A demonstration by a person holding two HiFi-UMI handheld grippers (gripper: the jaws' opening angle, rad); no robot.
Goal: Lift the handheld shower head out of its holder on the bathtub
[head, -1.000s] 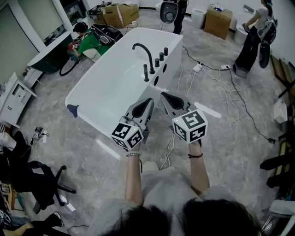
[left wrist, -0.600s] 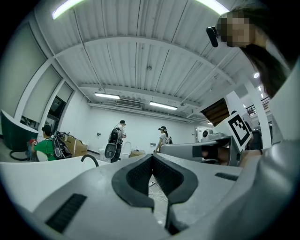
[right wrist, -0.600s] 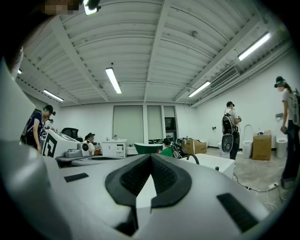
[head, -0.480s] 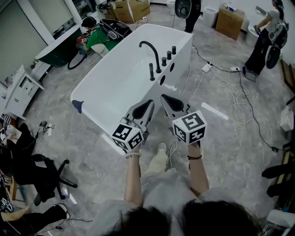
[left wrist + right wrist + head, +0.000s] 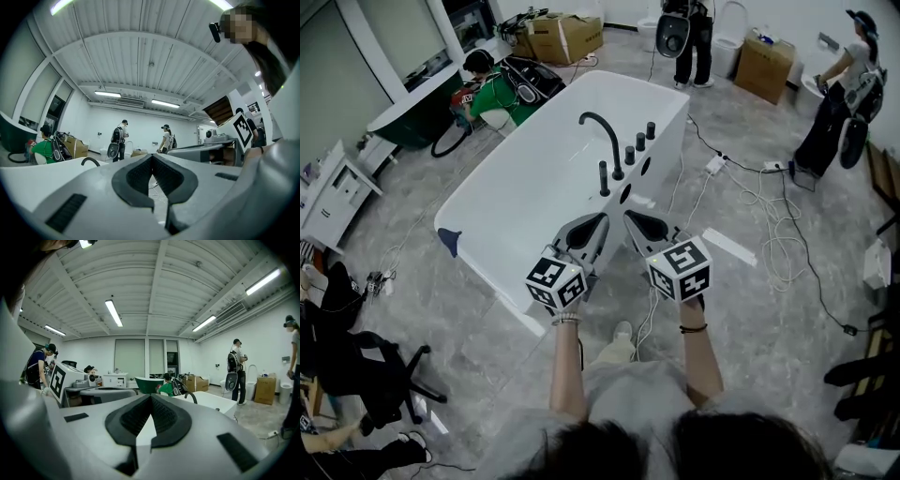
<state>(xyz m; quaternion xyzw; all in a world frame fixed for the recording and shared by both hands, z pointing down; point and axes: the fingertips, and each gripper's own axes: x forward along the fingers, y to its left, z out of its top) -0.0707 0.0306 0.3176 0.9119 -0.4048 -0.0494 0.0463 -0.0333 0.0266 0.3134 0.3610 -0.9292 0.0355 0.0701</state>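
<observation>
both the left gripper [image 5: 598, 221] and right gripper [image 5: 632, 217] are hovering shut and empty just short of the bathtub [image 5: 516, 187] rim, where what is probably the handheld shower head [image 5: 603, 178] is standing upright straight ahead, marginally nearer the left.

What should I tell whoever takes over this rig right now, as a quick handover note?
Left gripper: jaws shut, empty, near the closer end of the white bathtub.
Right gripper: jaws shut, empty, beside the left one.
Handheld shower head: upright in its holder on the tub's rim, next to the black spout, apart from both grippers.
Done: nothing; no contact yet.
Left: open a gripper, reach the shower head, grip it, lift it out.
</observation>
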